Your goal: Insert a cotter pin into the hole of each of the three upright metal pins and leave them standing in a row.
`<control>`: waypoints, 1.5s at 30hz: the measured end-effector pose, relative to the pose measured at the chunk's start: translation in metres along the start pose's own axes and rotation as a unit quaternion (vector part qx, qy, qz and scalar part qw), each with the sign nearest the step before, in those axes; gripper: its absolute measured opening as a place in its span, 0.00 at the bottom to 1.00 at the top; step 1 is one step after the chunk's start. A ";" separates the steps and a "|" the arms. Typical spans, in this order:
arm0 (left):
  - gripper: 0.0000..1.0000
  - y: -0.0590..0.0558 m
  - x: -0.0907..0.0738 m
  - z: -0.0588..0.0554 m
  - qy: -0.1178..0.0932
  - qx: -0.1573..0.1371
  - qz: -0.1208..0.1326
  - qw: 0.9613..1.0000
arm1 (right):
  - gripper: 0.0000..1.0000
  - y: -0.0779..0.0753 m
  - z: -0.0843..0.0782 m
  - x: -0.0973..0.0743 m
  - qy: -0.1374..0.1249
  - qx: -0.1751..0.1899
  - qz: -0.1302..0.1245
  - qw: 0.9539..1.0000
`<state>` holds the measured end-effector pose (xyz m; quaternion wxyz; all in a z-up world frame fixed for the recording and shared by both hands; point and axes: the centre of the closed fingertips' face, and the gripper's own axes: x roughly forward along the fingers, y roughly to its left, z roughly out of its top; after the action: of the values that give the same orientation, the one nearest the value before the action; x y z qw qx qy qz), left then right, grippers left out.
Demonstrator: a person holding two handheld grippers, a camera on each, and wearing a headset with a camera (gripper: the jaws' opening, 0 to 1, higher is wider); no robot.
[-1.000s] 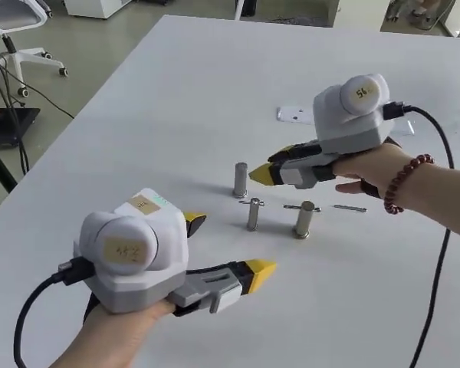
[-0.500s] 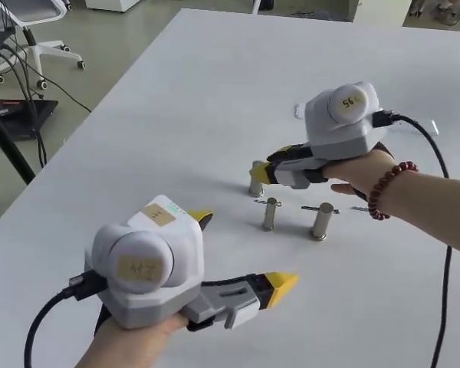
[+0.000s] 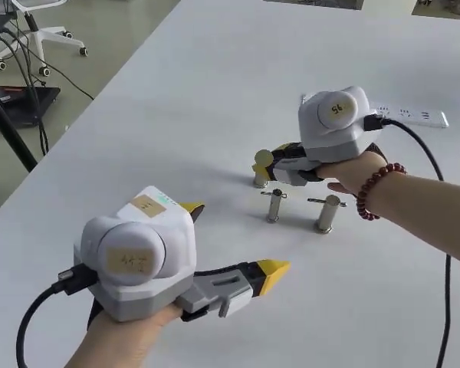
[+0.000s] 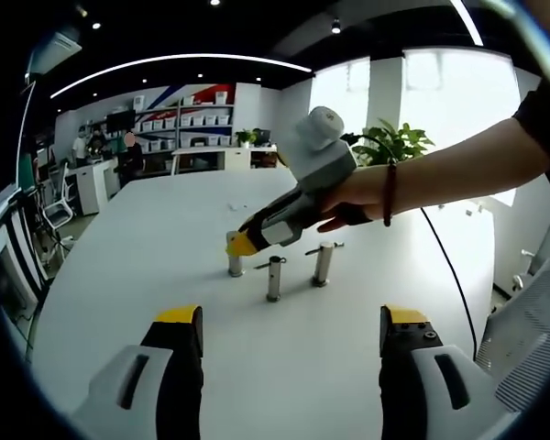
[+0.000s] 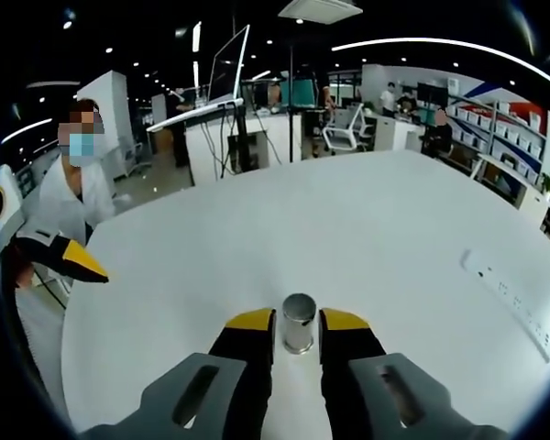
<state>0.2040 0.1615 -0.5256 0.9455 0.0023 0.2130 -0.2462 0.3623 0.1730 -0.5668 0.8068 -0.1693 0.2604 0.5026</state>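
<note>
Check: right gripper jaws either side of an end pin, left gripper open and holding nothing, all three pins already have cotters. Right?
No: only two pins have cotters. The head view shows one through the middle pin and one through the far end pin. The third pin, between the right gripper jaws, is bare. The rest holds.

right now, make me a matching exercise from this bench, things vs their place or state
Things:
1 leftmost metal pin in the head view
2 middle metal pin
3 left tongs
4 power strip

States:
a open, holding nothing
b white, lying flat on the table's far side
c between the right tongs
d cotter pin through its top

Pairs: 1-c, 2-d, 3-a, 4-b
</note>
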 end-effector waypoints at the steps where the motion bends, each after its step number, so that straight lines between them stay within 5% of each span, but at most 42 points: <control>1: 0.79 0.000 0.000 0.000 0.000 0.000 -0.001 1.000 | 0.13 0.000 0.000 0.000 0.000 -0.003 0.000 1.000; 26: 0.80 -0.003 0.001 -0.003 0.006 -0.003 -0.007 1.000 | 0.08 -0.002 -0.004 0.003 0.009 -0.010 0.008 1.000; 45: 0.92 -0.009 0.002 -0.003 0.007 0.002 -0.016 1.000 | 0.08 -0.027 -0.030 -0.041 0.033 -0.004 -0.019 0.999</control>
<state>0.2003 0.1527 -0.5288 0.9399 0.0022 0.2190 -0.2619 0.3643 0.1150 -0.5666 0.8065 -0.1939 0.2818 0.4822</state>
